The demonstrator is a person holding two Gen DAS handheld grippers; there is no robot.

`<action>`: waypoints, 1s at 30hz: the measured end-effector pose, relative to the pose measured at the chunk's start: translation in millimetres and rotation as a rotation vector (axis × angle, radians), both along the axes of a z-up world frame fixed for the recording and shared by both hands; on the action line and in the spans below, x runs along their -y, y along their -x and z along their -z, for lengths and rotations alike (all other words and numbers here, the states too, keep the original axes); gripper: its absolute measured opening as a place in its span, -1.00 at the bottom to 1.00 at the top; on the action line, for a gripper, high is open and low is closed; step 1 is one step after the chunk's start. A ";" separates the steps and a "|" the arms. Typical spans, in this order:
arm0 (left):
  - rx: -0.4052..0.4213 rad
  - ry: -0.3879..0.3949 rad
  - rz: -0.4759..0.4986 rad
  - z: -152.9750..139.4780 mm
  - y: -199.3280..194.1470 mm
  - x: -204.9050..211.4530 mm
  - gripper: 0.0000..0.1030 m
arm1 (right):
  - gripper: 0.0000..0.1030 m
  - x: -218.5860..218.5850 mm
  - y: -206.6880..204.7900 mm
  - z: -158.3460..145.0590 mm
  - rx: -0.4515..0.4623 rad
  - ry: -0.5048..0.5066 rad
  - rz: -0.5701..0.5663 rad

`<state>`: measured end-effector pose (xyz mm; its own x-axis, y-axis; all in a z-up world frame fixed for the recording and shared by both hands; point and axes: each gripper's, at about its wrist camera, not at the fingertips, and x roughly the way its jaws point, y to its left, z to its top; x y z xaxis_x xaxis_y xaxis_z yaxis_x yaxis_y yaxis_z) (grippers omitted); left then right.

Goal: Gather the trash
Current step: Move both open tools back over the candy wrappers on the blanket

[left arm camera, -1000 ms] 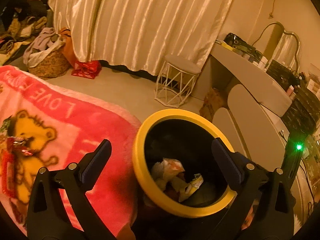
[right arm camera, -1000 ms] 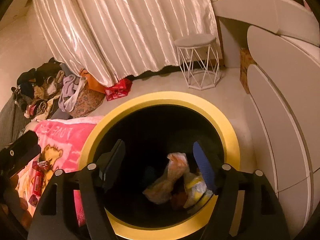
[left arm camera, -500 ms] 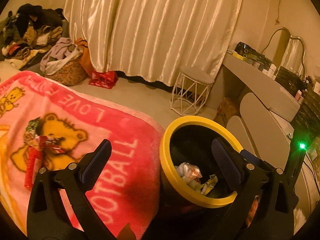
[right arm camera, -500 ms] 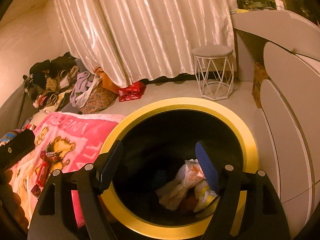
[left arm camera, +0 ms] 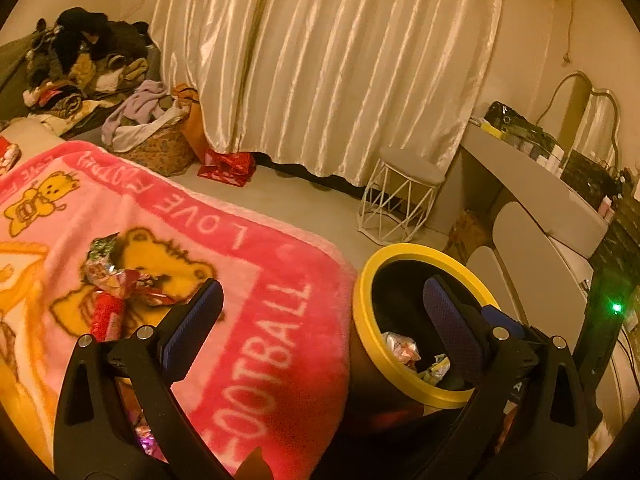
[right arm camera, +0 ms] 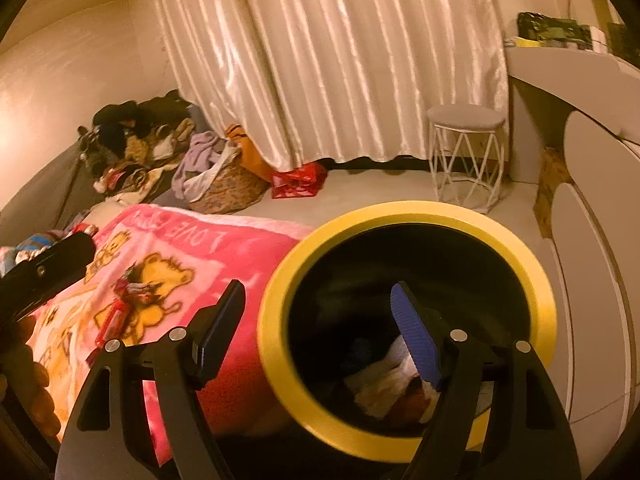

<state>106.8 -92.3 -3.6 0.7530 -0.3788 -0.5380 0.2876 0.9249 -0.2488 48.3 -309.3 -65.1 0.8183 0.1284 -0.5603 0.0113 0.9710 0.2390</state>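
Observation:
A black bin with a yellow rim (left arm camera: 404, 250) (right arm camera: 408, 210) stands beside the bed and holds crumpled wrappers (left arm camera: 400, 350) (right arm camera: 384, 380). More shiny red wrappers (left arm camera: 116, 280) (right arm camera: 128, 292) lie on the bear print of the pink blanket (left arm camera: 280, 320) (right arm camera: 180, 236). My left gripper (left arm camera: 320, 312) is open and empty, straddling the blanket corner and the bin. My right gripper (right arm camera: 318, 316) is open and empty, its right finger over the bin mouth, its left finger over the blanket edge.
A white wire stool (left arm camera: 404, 200) (right arm camera: 466, 152) stands before the satin curtain (left arm camera: 340, 60). A laundry basket (left arm camera: 148, 144) and a red bag (left arm camera: 228, 164) sit on the floor. A grey desk (left arm camera: 532, 192) runs along the right.
Both grippers have swung left, away from the bin and toward the blanket. The bin has shifted right in both views and the wrappers on the blanket have come nearer.

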 end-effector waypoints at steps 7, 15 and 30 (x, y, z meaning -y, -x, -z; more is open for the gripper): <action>0.005 0.000 -0.065 -0.7 5.8 -29.4 0.79 | 0.41 -29.1 -5.6 -5.5 -0.001 0.012 -0.090; -0.004 0.006 -0.167 5.6 15.2 -74.7 0.79 | 0.41 -66.6 -16.6 -12.6 0.000 0.032 -0.193; -0.098 -0.014 -0.277 34.8 31.8 -147.0 0.79 | 0.40 -145.8 -65.9 -14.4 -0.065 0.063 -0.407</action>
<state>75.1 54.6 -38.5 0.7710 -0.1586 -0.6167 -0.0008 0.9683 -0.2499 114.2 -163.5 -50.6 0.6708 0.3978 -0.6260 -0.3633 0.9120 0.1902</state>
